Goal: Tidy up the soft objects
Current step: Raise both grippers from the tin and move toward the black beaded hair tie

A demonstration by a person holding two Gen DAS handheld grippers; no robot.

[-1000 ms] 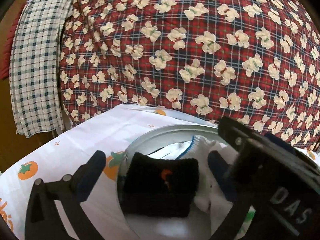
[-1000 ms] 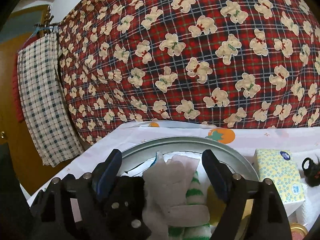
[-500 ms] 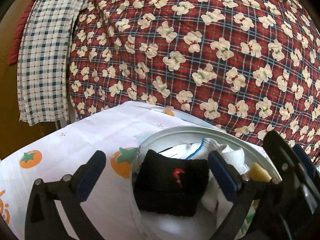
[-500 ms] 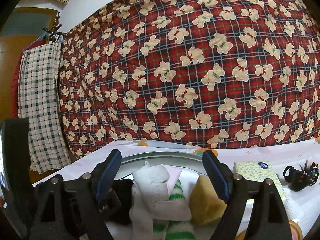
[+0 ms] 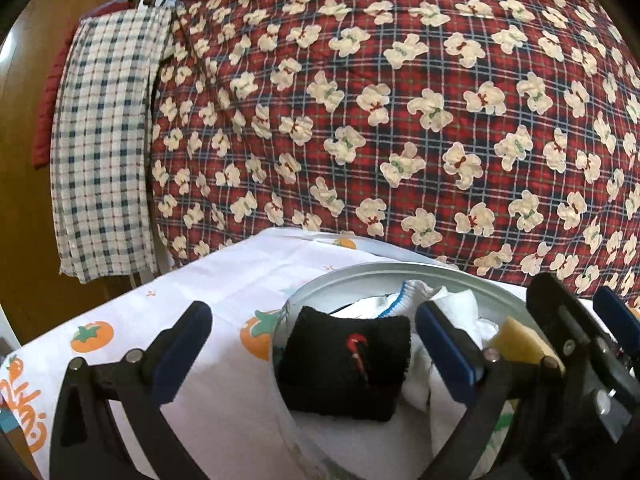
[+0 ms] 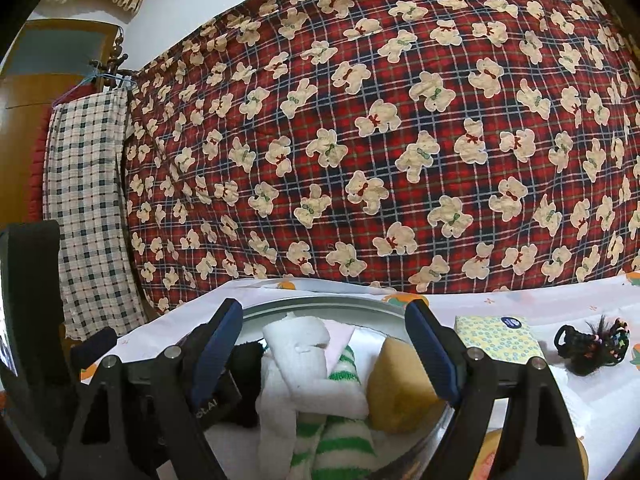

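Note:
A round metal basin [image 5: 384, 270] [image 6: 320, 304] on the fruit-print tablecloth holds soft items: a black wristband [image 5: 346, 362], white socks [image 5: 452, 304] [image 6: 298, 356], a green-striped sock [image 6: 340, 436] and a yellow sponge [image 5: 516, 338] [image 6: 396, 388]. My left gripper [image 5: 316, 354] is open and empty, level with the wristband. My right gripper [image 6: 322, 354] is open and empty, its fingers either side of the white sock and sponge. The right gripper also shows at the right of the left wrist view [image 5: 580, 352].
A tissue pack [image 6: 500, 336] and black hair ties [image 6: 592, 344] lie on the tablecloth [image 5: 224, 280] right of the basin. A red plaid bear-print quilt [image 5: 400, 100] rises behind the table. A checked cloth [image 5: 104, 140] hangs at the left.
Both grippers have drawn back and risen away from the basin, staying open. The items in the basin have not moved.

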